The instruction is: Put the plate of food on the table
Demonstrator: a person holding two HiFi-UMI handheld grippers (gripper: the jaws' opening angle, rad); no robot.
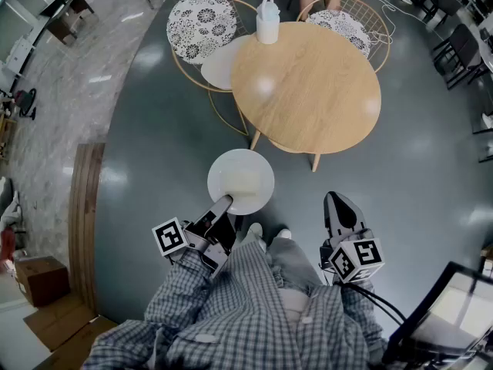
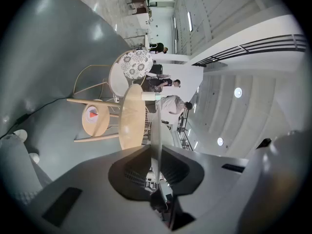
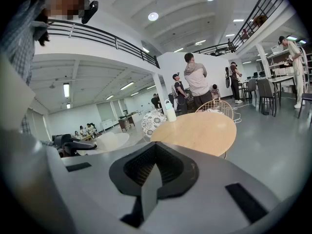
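Carrying a white plate (image 1: 240,181) level over the grey floor (image 1: 154,153), short of the round wooden table (image 1: 308,91) and well apart from it — its load too pale to make out from above. Pinched it at the near rim with the left gripper (image 1: 222,203), jaws clamped on the thin edge, shown as a bright blade between them in the left gripper view. Hung the right gripper (image 1: 337,200) beside the right leg, jaws pressed together on nothing. Faced a tabletop bare but for a white bottle (image 1: 267,20) at its far edge, with two wire chairs (image 1: 202,21) in patterned cushions drawn up beyond.

Looked to be mid-carry, the setting-down not yet begun. Needed, by the look of it, a steady wrist: gripped by one edge only, with the far side free to sag and anything loose apt to slide. Best served by holding the plate flat, bringing it in low over the near, bare part of the wood — clear of the bottle — and lowering to full contact before parting the jaws. Had the idle right gripper to hand as a prop under the far rim, against any tip.
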